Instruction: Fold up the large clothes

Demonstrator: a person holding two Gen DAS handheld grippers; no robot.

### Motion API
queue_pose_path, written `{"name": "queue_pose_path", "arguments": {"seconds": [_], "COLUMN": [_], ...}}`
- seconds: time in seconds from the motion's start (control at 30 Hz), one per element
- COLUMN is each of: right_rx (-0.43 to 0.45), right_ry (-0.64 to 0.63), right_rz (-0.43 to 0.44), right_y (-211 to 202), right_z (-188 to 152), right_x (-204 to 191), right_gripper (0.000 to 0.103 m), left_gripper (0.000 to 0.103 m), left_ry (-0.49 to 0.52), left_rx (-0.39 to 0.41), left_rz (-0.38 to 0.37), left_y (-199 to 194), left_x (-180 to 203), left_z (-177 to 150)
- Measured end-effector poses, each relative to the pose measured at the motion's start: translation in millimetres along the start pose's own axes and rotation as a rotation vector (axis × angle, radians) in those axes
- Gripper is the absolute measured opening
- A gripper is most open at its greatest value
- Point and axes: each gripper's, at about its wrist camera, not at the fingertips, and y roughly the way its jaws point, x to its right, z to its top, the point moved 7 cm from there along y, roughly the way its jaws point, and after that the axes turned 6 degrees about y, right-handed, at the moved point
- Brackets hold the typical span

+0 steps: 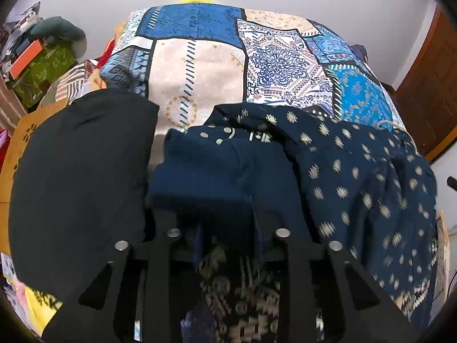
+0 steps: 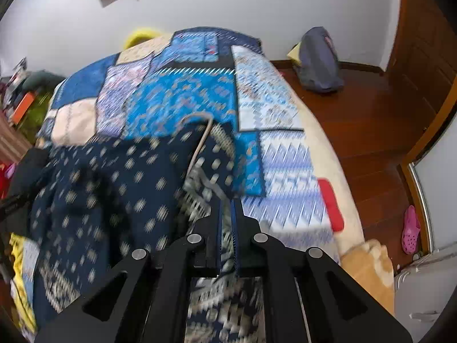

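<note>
A large navy garment with pale printed motifs lies bunched across the near part of a bed with a blue patchwork cover. My left gripper is covered by the garment's plain navy fold; its jaws look closed on the cloth. In the right wrist view the same garment drapes to the left, with a pale drawstring cord on it. My right gripper is shut on the garment's patterned border edge. Both views are motion-blurred.
A black garment lies at the left on the bed. Cluttered shelves and boxes stand at far left. At the right are a wooden floor, a grey bag, a pink shoe and a wooden door.
</note>
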Motion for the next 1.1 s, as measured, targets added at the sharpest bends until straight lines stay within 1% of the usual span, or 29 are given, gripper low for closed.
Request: {"name": "queue_pose_path", "arguments": {"seconds": [0.03,0.13,0.23,0.27,0.3,0.37,0.4,0.43,0.53,0.57,0.67,0.73,0.8,0.87,0.9,0.97,1.03,1.1], "right_rx": [-0.002,0.01,0.03,0.043,0.057,0.098,0.111,0.127,0.141,0.144,0.138,0.119,0.11,0.095,0.081,0.05,0.004,-0.056], "right_ry": [-0.015,-0.076,-0.119,-0.133,-0.141,-0.157,-0.161,-0.167,-0.172,-0.173,-0.177,-0.178,-0.185,-0.187,-0.184,-0.172,-0.152,-0.121], "right_rz": [0.0,-0.014,-0.017,-0.022,-0.028,-0.04,-0.041,-0.042,-0.032,-0.03,-0.031,-0.044,-0.037,-0.04,-0.043,-0.045,-0.045,-0.025], "right_y": [-3.9,-28.3,-55.5,-67.3,-76.5,-96.6,-102.1,-112.3,-133.8,-141.3,-152.5,-159.5,-165.0,-166.5,-164.5,-157.7,-147.8,-133.7], "right_z": [-4.3,-18.7,-30.7,-35.3,-38.3,-44.2,-45.6,-49.4,-60.9,-66.1,-78.4,-89.8,-101.3,-112.2,-119.3,-132.1,-146.5,-164.0], "right_x": [-1.7,-10.3,-19.3,-22.7,-24.8,-28.6,-29.4,-31.0,-32.8,-32.1,-30.2,-27.3,-26.2,-24.1,-21.6,-16.5,-11.3,-5.6], "right_gripper": [0.006,0.008,0.022,0.032,0.042,0.049,0.052,0.053,0.055,0.055,0.055,0.055,0.055,0.055,0.055,0.055,0.055,0.055], "left_gripper": [0.041,0.044,0.045,0.046,0.049,0.055,0.06,0.064,0.07,0.07,0.07,0.07,0.07,0.071,0.073,0.074,0.074,0.074], "left_ry": [-0.003,0.013,0.029,0.032,0.034,0.042,0.049,0.052,0.065,0.066,0.061,0.064,0.061,0.055,0.048,0.032,0.012,-0.009], "left_rx": [0.007,0.031,0.047,0.053,0.062,0.081,0.094,0.104,0.116,0.113,0.091,0.057,0.038,0.021,0.013,-0.01,-0.046,-0.083], "left_rz": [-0.003,0.009,0.003,-0.005,-0.011,-0.013,-0.01,-0.005,0.003,0.001,-0.036,-0.074,-0.104,-0.119,-0.122,-0.13,-0.163,-0.2], "left_y": [-9.2,-31.8,-60.8,-69.2,-80.8,-99.3,-110.7,-119.9,-140.9,-146.8,-161.7,-168.6,-174.6,-180.4,-181.3,-178.8,-170.6,-160.9], "left_x": [-1.1,-1.1,-0.3,0.3,0.5,0.9,0.8,-0.3,-1.5,-2.1,-2.2,-1.5,-1.3,-0.5,-0.5,-0.4,2.8,6.7], "left_z": [-4.9,-12.5,-24.8,-28.5,-33.5,-42.1,-47.9,-52.9,-68.5,-74.9,-97.7,-113.5,-127.3,-143.9,-152.1,-170.6,-192.8,-212.0]}}
